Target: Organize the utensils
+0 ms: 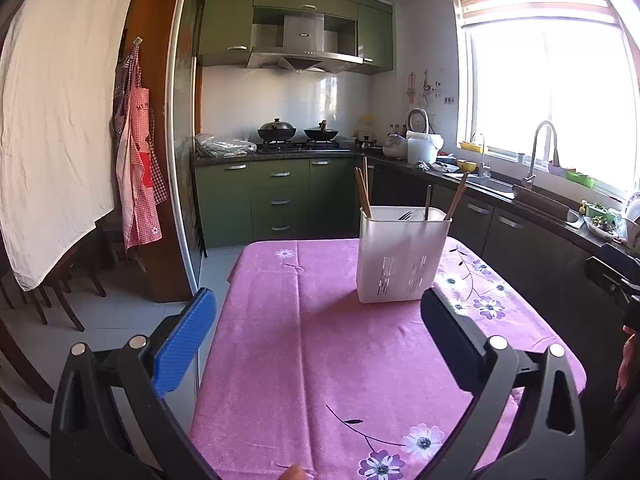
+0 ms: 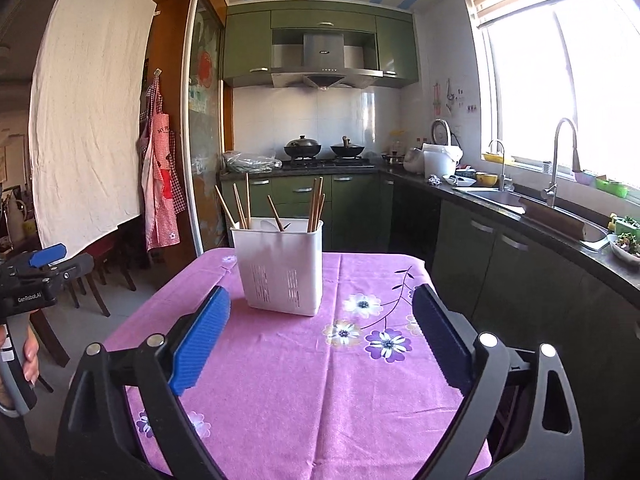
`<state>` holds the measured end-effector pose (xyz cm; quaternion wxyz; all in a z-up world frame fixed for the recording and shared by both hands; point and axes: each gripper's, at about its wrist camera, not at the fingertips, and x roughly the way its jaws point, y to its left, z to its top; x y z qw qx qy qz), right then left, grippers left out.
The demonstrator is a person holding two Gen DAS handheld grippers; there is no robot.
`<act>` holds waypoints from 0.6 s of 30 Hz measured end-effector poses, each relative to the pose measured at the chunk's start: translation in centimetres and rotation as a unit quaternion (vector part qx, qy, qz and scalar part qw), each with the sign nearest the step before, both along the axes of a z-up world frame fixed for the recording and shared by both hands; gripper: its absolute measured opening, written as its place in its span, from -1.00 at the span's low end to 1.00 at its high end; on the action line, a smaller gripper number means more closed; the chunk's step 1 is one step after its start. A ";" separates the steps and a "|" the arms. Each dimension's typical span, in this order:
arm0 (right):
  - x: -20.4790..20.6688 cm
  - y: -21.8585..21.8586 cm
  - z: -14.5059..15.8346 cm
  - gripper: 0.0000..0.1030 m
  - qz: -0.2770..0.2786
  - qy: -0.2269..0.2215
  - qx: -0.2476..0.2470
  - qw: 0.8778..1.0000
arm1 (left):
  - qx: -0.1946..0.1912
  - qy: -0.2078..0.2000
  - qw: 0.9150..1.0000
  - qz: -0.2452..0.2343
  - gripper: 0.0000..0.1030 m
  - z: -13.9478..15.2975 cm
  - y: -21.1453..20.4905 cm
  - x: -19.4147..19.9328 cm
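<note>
A white plastic utensil holder (image 1: 400, 256) (image 2: 280, 268) stands upright on the pink flowered tablecloth (image 1: 320, 360) (image 2: 300, 380). Several wooden chopsticks (image 2: 316, 208) (image 1: 363, 194) stick out of it, along with a fork (image 1: 405, 215) and a metal handle (image 1: 427, 202). My left gripper (image 1: 320, 320) is open and empty, hovering above the near half of the table, short of the holder. My right gripper (image 2: 322, 320) is open too, nothing between its blue pads (image 2: 200, 344), also nearer than the holder. The left gripper (image 2: 44, 260) shows at the left edge of the right wrist view, held by a hand (image 2: 30, 356).
Dark counter (image 2: 520, 216) with sink, faucet (image 2: 560, 160) and dishes runs along the right. Green cabinets (image 1: 280, 196) and a stove with two woks (image 1: 298, 132) stand behind. Chairs (image 2: 92, 280), a hanging apron (image 2: 162, 184) and a white sheet (image 1: 56, 120) are on the left.
</note>
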<state>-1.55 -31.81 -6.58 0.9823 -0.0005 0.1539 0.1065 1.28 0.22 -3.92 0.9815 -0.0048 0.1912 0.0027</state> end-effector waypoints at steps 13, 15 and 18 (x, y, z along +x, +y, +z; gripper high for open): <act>-0.2 0.0 0.6 0.91 0.000 0.002 0.005 1.000 | 0.013 0.004 1.000 -0.008 0.89 0.7 -1.1 -1.4; 0.0 0.1 0.7 0.91 0.002 0.004 0.005 1.000 | 0.014 0.005 1.000 -0.007 0.89 0.7 -1.2 -1.4; 0.1 0.4 0.9 0.91 0.004 0.004 0.004 1.000 | 0.013 0.008 1.000 -0.008 0.89 0.8 -1.3 -1.3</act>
